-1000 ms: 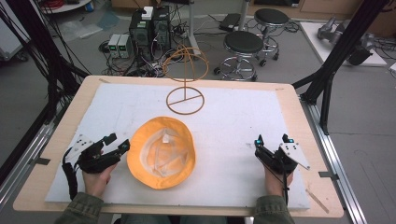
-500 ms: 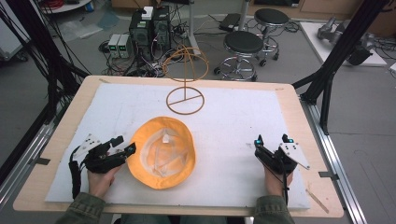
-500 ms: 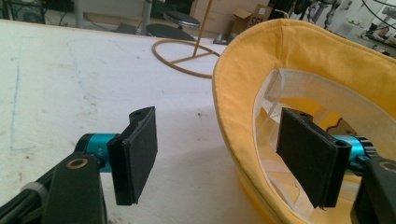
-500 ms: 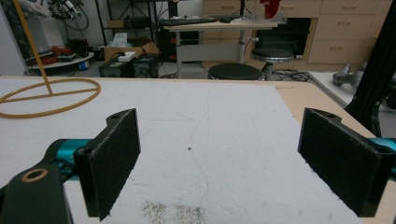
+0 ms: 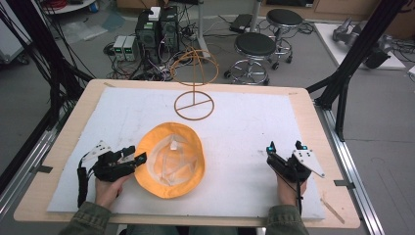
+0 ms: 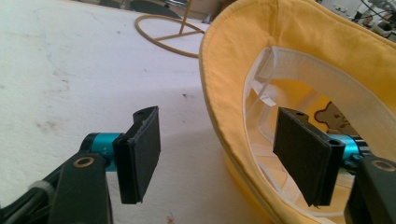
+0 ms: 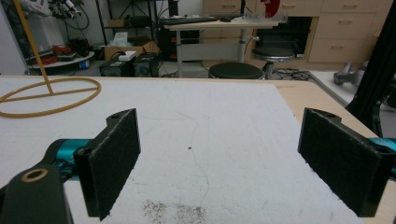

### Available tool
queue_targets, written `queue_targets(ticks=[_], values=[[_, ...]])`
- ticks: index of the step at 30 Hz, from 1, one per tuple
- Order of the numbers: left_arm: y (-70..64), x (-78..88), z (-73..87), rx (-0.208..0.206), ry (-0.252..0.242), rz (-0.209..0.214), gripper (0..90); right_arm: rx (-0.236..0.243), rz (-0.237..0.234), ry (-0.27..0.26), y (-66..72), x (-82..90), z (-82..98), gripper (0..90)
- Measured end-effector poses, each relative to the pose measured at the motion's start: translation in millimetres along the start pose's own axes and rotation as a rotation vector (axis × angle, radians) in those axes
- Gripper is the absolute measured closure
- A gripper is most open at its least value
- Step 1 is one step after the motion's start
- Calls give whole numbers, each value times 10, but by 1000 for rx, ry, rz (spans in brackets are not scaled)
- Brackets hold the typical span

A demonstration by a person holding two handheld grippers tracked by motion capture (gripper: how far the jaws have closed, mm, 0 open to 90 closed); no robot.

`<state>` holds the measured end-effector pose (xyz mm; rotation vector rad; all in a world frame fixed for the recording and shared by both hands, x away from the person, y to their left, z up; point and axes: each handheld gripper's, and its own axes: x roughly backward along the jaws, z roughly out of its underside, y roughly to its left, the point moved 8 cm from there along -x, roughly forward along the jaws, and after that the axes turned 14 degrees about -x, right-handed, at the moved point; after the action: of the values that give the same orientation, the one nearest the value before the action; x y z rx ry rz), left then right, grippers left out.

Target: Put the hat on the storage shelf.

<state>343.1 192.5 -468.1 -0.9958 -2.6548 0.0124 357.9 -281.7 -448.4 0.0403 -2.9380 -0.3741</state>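
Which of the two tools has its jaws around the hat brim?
The left tool: open jaws straddle the yellow hat's brim edge. The right tool sits open over bare mat, well apart from the hat.

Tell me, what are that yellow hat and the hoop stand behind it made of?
The yellow hat looks like soft matte woven cotton: its brim folds and shows a stitched edge, with a white lining band inside. The hoop stand seems to be thin rigid rod, perhaps coated metal wire or rattan; its smooth tan finish leaves that open.
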Motion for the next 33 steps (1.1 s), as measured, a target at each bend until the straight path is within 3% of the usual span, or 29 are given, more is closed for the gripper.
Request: queue_targets(ticks=[3,7,9,12,16,27,31,33], values=[[-16,-10,12,25,10,30,386,-1,-1,2,4,-1,3,119],[-19,-27,30,27,26,28,469,-2,0,2,9,-1,4,119],[-25,-36,44,33,43,26,555,4,-2,5,10,-2,9,119],[-56,-29,14,54,20,54,726,1,-3,7,16,-2,13,119],[-97,-15,-42,73,-12,79,846,2,-3,8,15,-3,14,119],[-138,8,-95,56,-48,84,866,7,-4,8,17,-5,14,119],[-147,17,-119,53,-62,74,867,3,-5,12,22,-4,20,119],[-148,20,-134,32,-61,61,867,-1,-4,13,23,-2,22,119]])
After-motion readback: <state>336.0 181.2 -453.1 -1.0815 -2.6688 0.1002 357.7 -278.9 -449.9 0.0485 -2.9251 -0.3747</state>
